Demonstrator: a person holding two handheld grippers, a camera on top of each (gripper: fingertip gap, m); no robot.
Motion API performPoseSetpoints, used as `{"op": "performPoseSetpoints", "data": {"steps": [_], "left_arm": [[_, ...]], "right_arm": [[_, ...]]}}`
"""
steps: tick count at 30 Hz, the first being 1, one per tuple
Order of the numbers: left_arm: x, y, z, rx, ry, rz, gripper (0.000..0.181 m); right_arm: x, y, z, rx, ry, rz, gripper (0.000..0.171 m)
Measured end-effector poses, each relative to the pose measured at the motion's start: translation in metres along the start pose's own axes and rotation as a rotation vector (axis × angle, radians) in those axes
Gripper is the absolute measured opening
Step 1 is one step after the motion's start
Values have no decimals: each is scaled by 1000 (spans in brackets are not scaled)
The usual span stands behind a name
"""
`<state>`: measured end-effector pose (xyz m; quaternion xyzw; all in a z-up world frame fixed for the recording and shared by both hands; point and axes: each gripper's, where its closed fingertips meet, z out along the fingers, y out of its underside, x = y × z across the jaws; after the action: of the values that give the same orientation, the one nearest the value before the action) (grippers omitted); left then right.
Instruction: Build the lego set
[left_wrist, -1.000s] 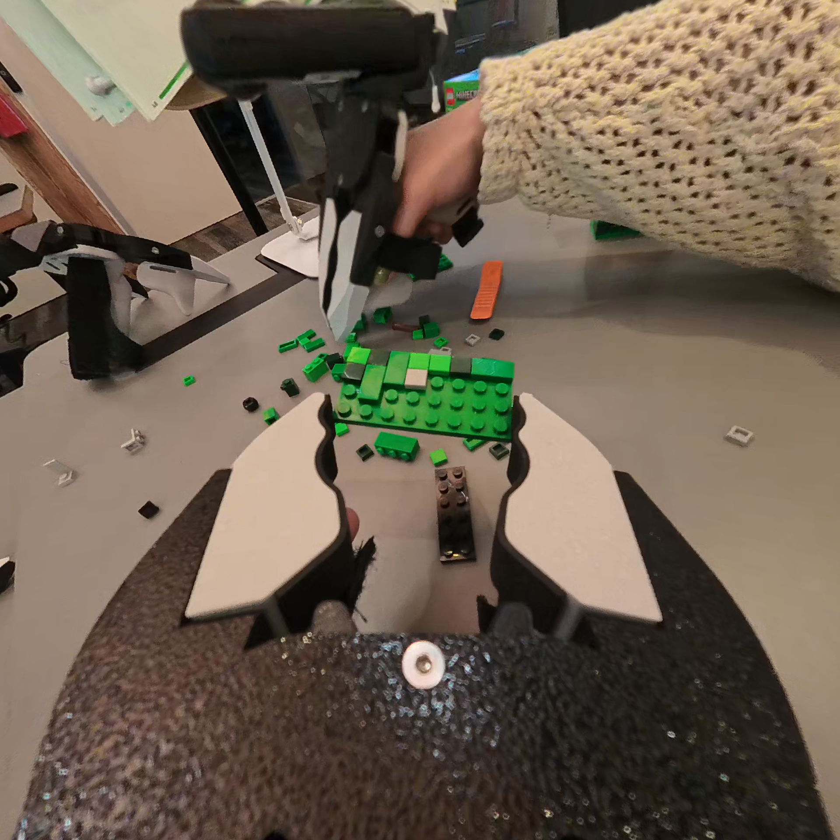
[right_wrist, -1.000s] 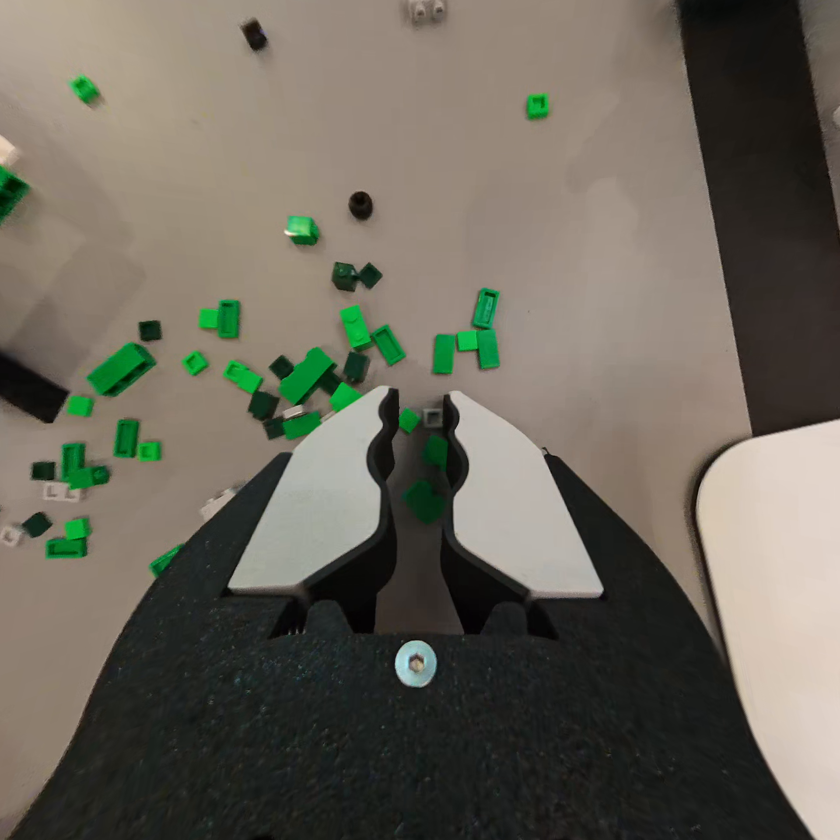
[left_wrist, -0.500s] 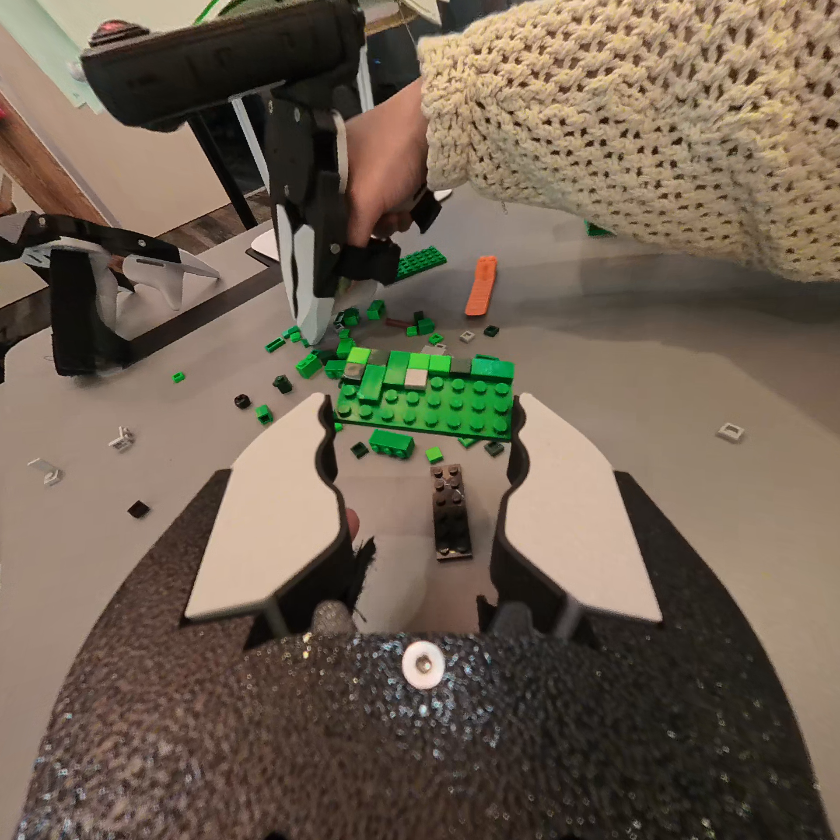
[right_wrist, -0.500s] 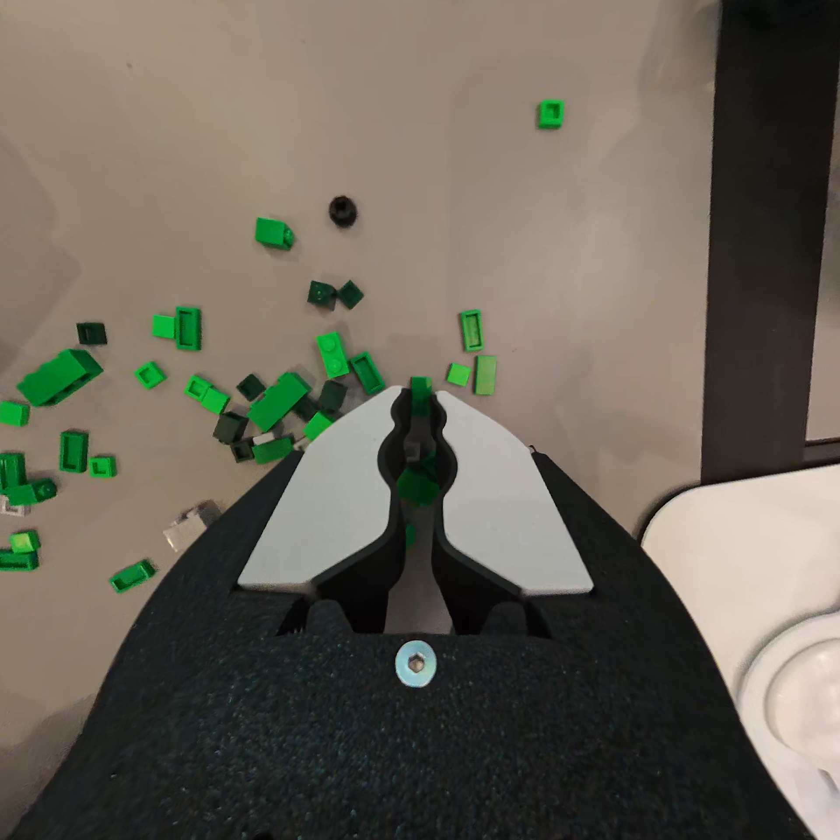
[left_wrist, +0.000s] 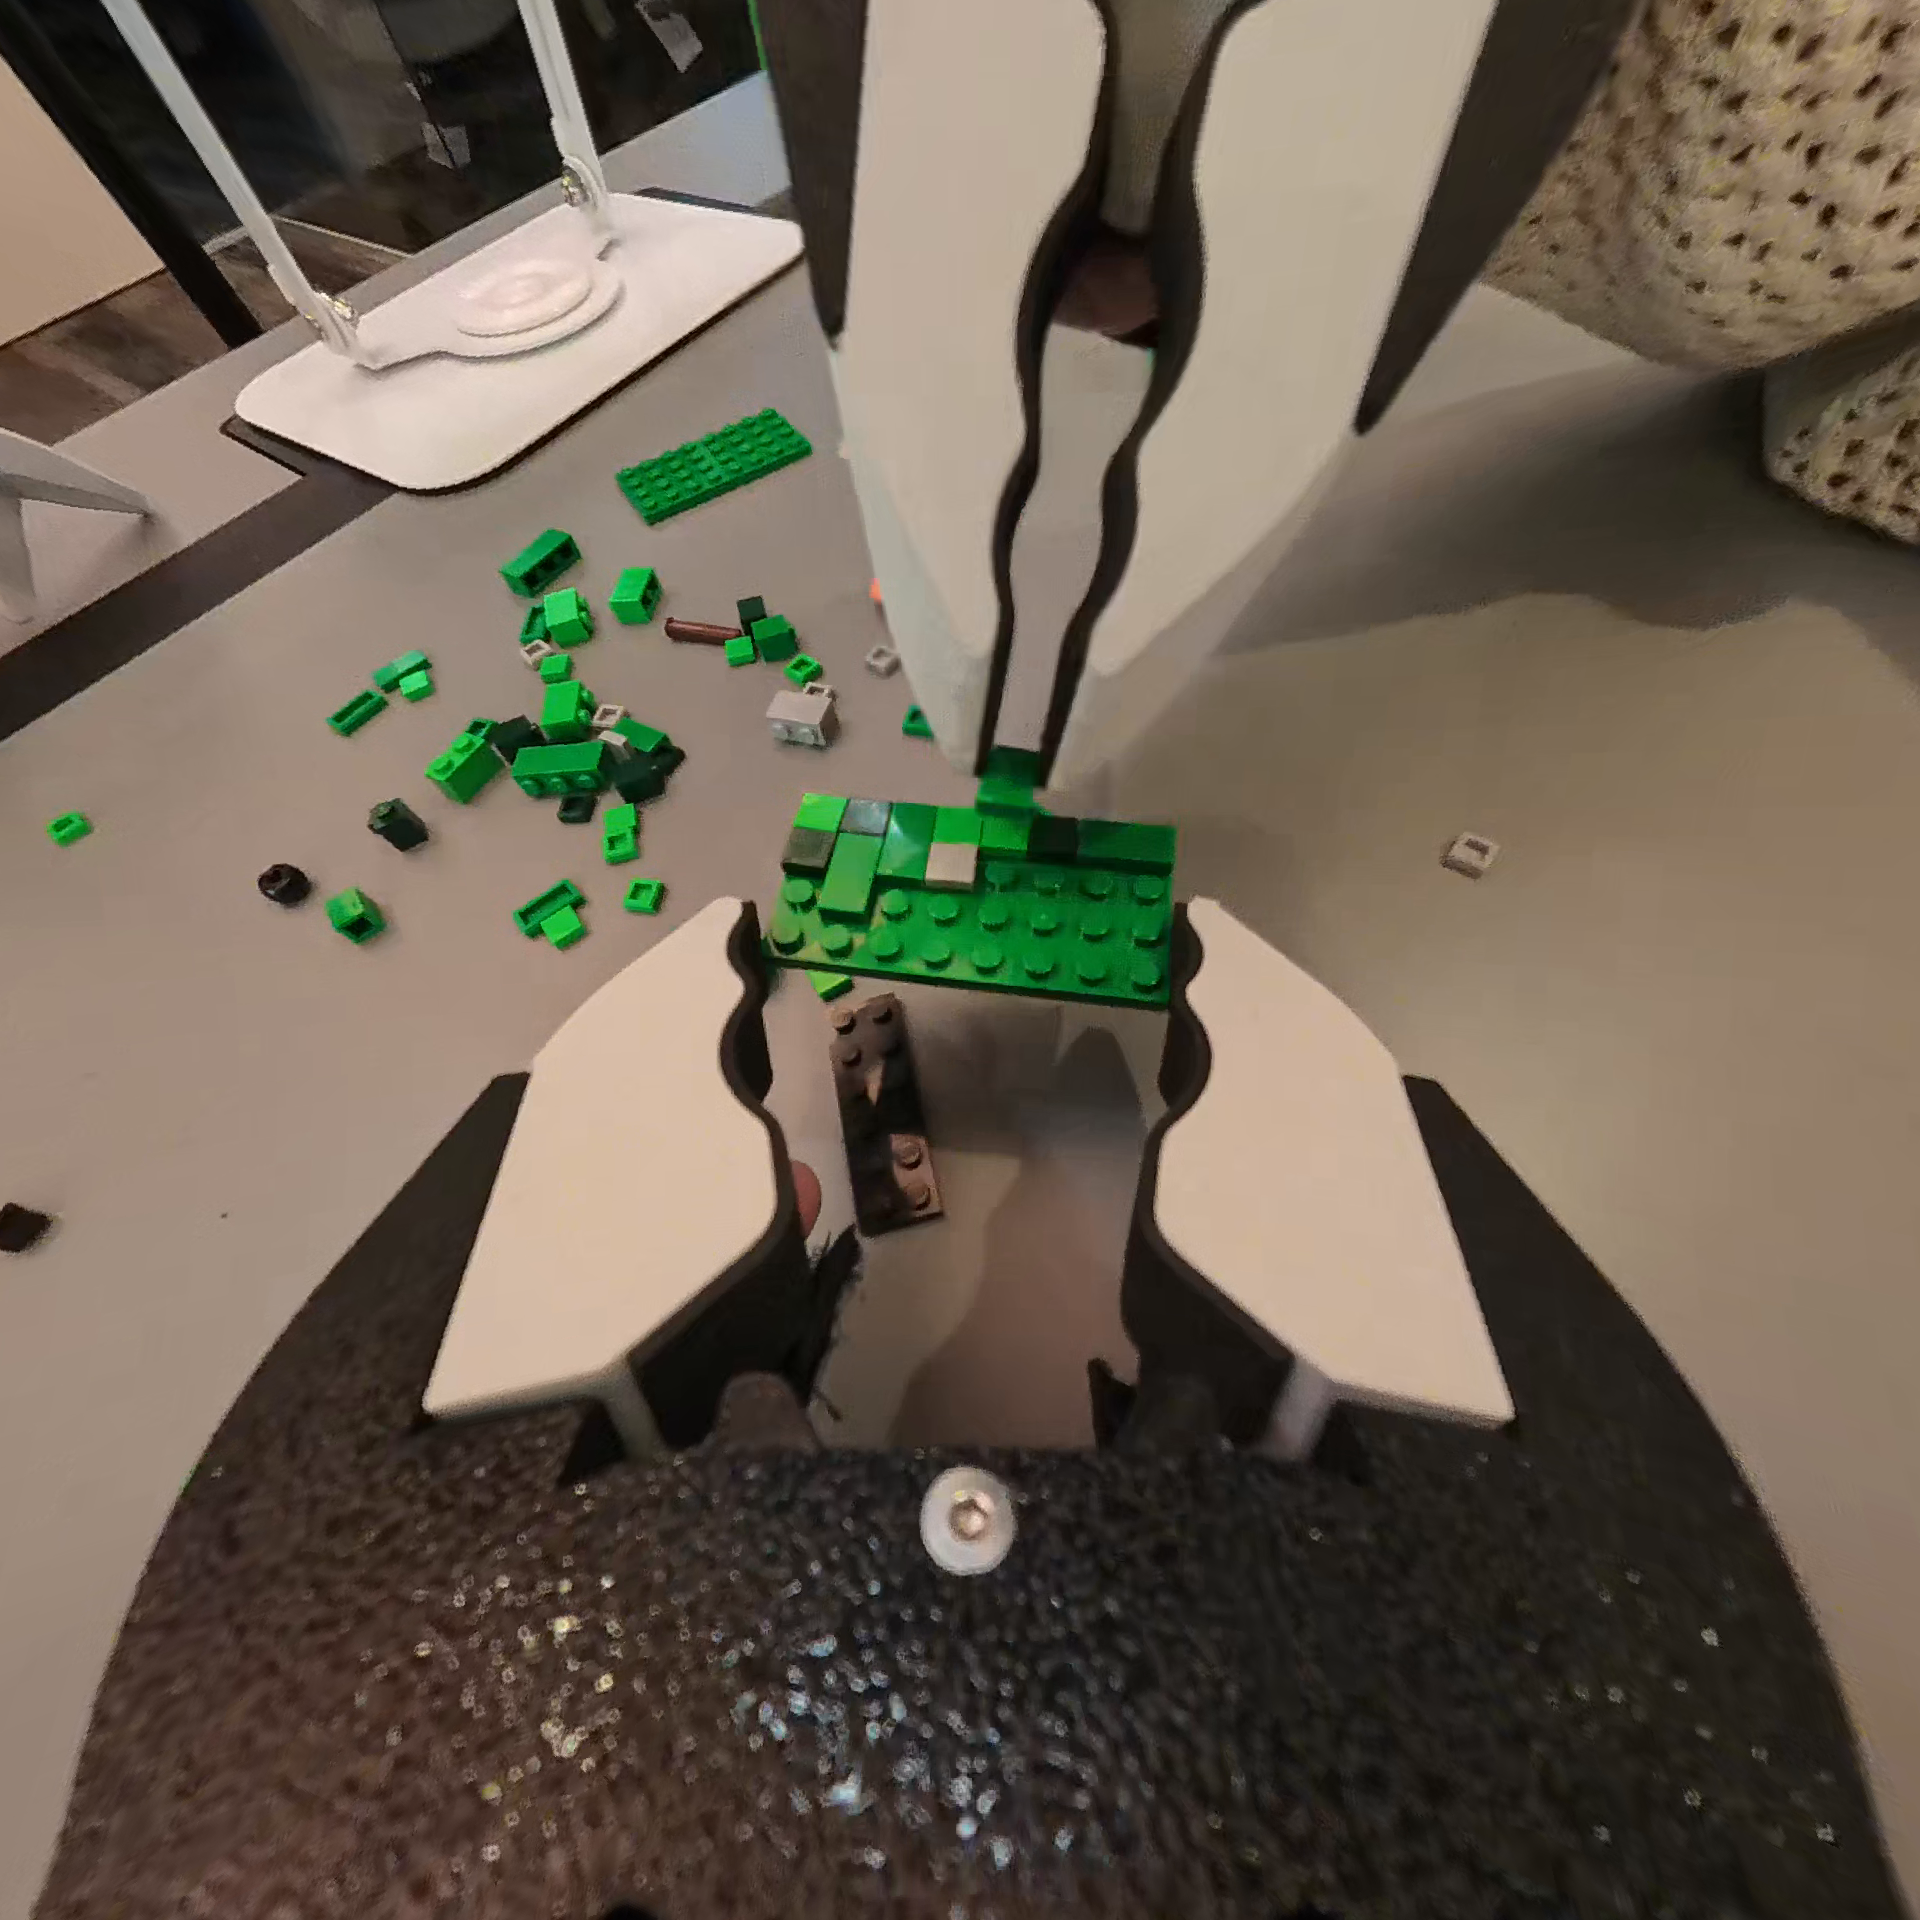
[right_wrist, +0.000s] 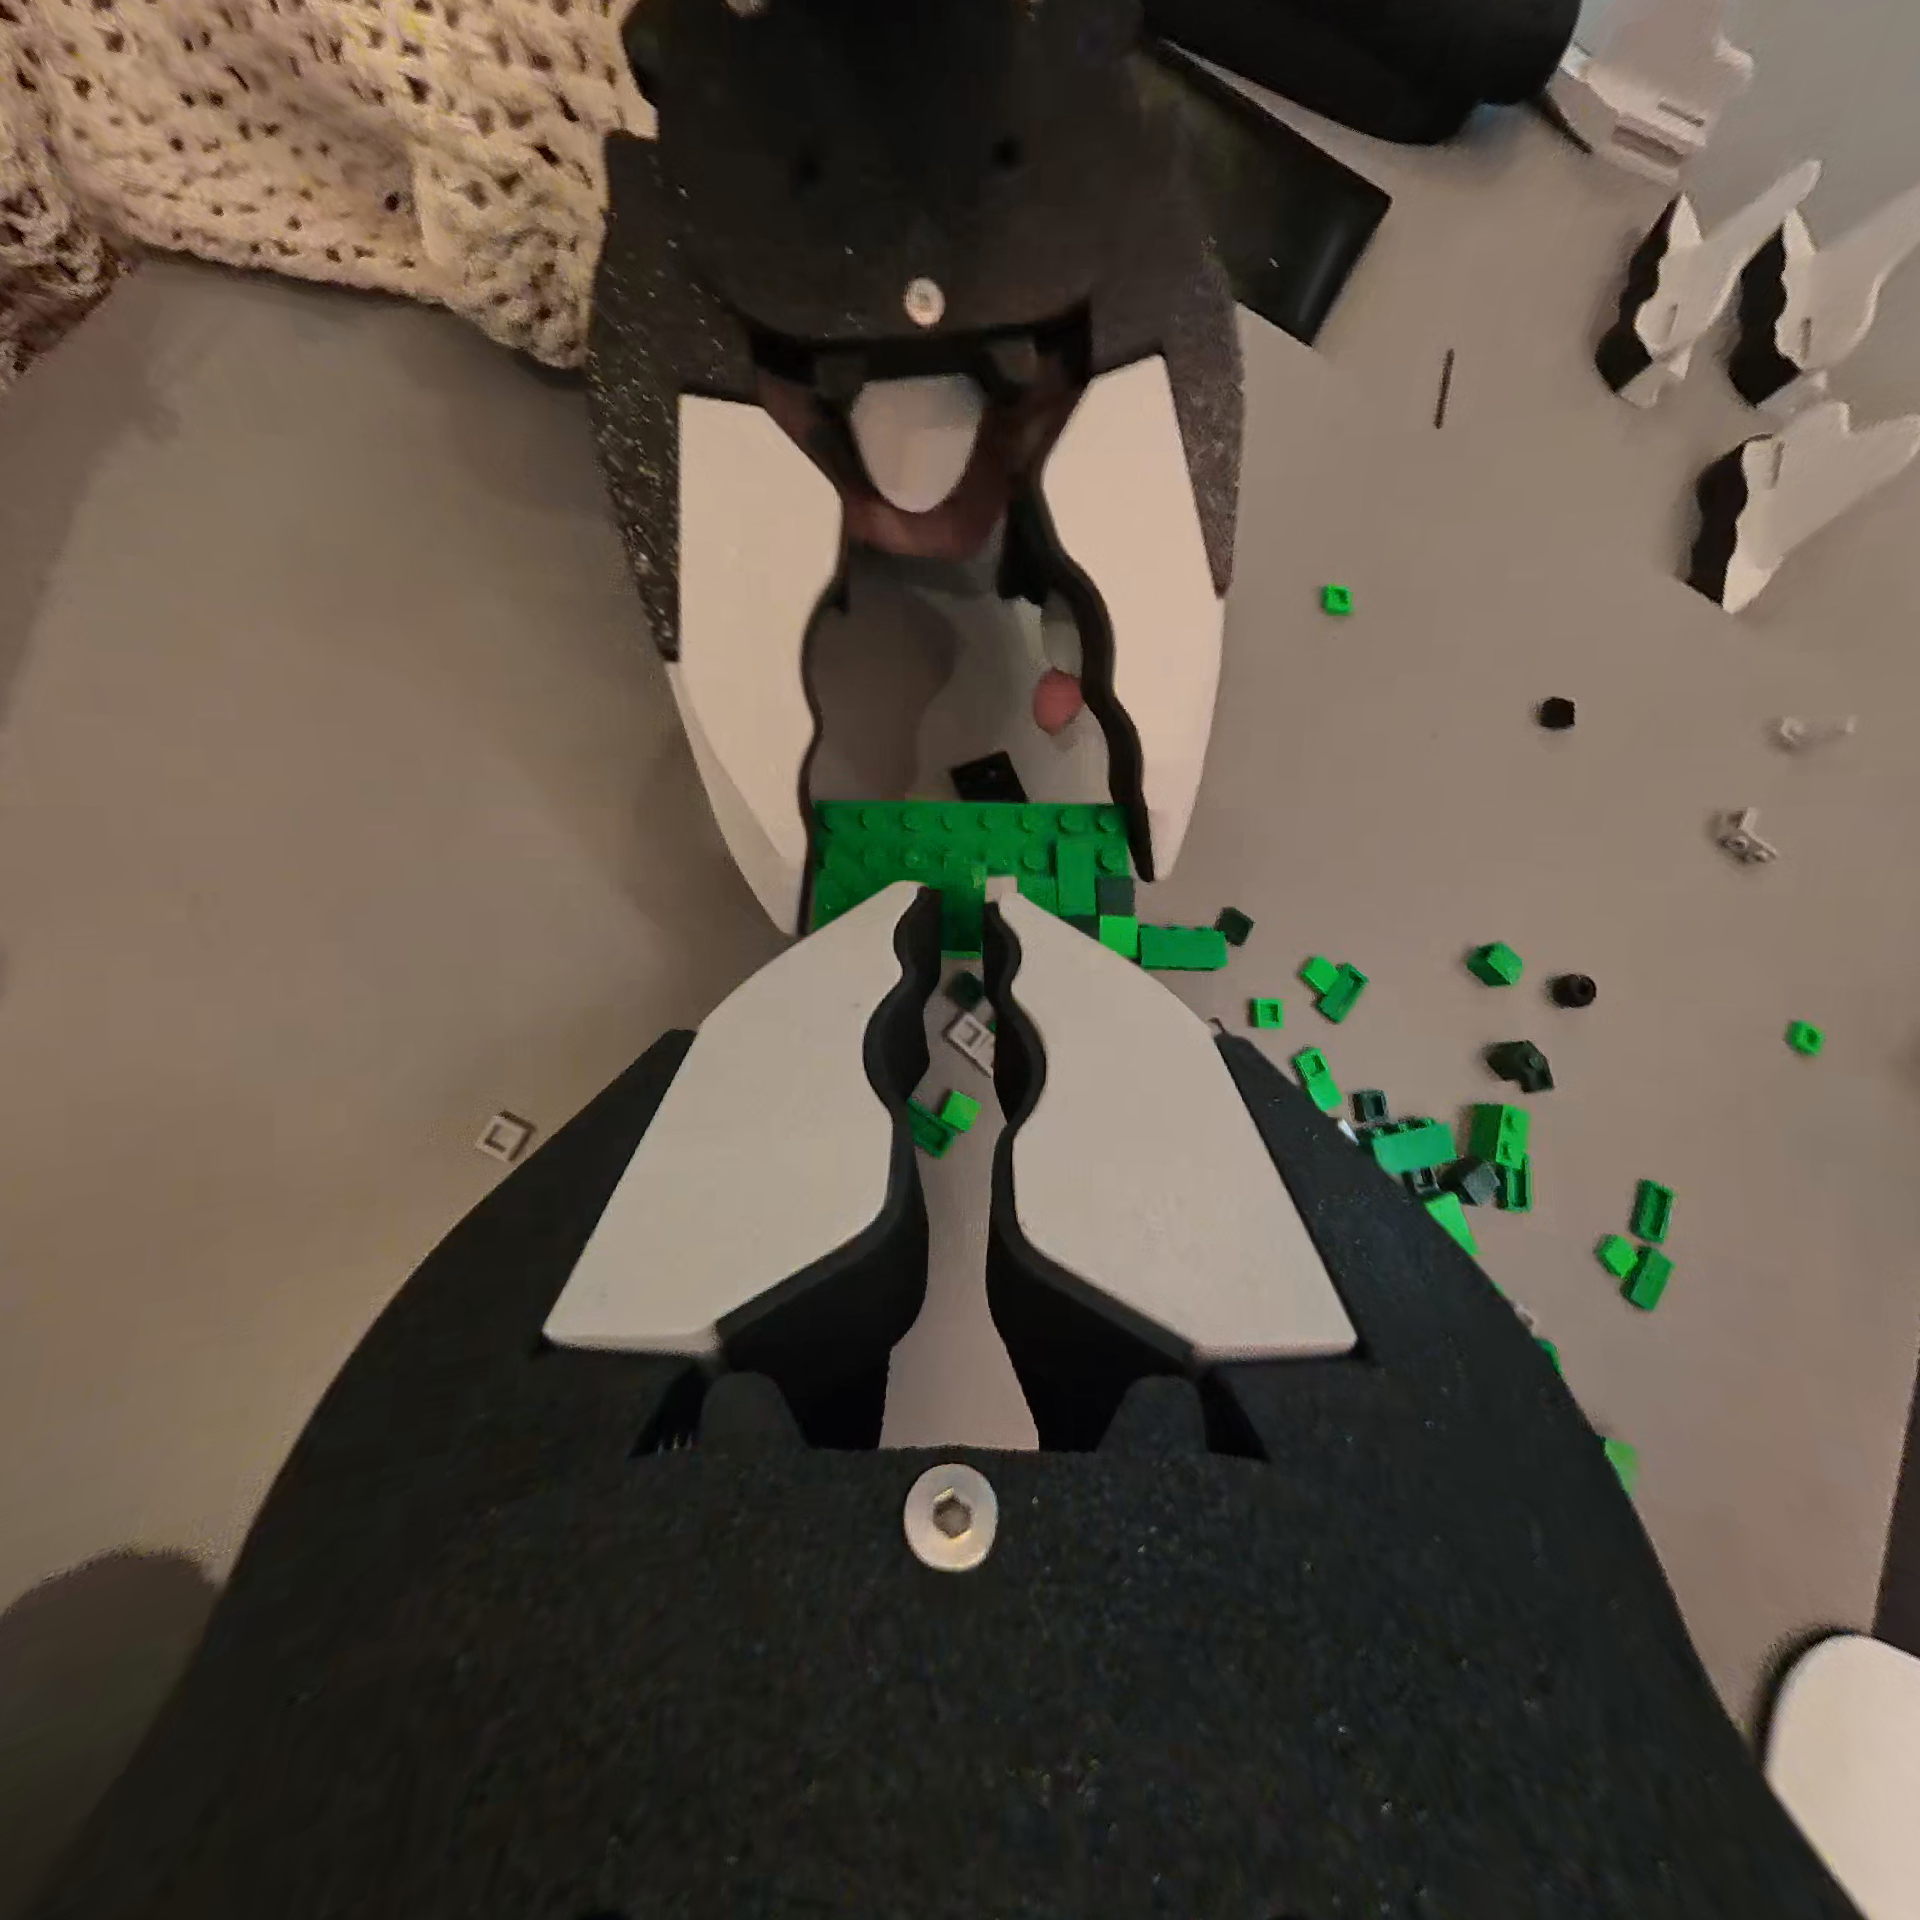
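A green studded plate (left_wrist: 977, 940) lies on the grey table, with a row of green, dark and grey tiles (left_wrist: 935, 842) along its far edge. My left gripper (left_wrist: 966, 925) is open. Its fingertips flank the plate's two short ends, close to or touching them; the plate also shows in the right wrist view (right_wrist: 935, 842). My right gripper (left_wrist: 1013, 764) comes down from above, shut on a small green piece (left_wrist: 1006, 781), which it holds just over the tile row. In its own view the right gripper (right_wrist: 961, 899) pinches that piece (right_wrist: 961, 920). A black plate (left_wrist: 883, 1112) lies between my left fingers.
Several loose green and dark pieces (left_wrist: 561, 748) are scattered left of the plate. A second green plate (left_wrist: 717, 462) and a white stand base (left_wrist: 499, 343) lie farther back. A small grey piece (left_wrist: 1470, 854) lies at the right. A knitted sleeve (left_wrist: 1714, 208) is at the upper right. My two grippers' fingertips are within a few centimetres of each other.
My right gripper closed on a small green piece in the loose pile and carried it over to the plate's tile row. My left gripper moved forward, so its fingers now flank the plate.
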<state>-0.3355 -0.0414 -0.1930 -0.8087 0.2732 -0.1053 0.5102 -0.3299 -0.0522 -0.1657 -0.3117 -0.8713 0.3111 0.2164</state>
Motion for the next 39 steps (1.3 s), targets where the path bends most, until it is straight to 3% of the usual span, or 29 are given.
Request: {"op": "performPoseSetpoints", "data": {"steps": [23, 28, 34, 39], "left_arm": [[2, 1, 1, -11, 1, 26, 74], [1, 0, 0, -1, 2, 12, 74], [-1, -1, -1, 11, 6, -11, 74], [-2, -2, -2, 19, 4, -29, 74]], "right_arm": [[-4, 9, 17, -144, 17, -41, 7], [-3, 11, 7, -130, 87, -42, 25], [-3, 19, -4, -94, 359, -259, 53], [-5, 20, 5, -167, 664, -600, 56]]}}
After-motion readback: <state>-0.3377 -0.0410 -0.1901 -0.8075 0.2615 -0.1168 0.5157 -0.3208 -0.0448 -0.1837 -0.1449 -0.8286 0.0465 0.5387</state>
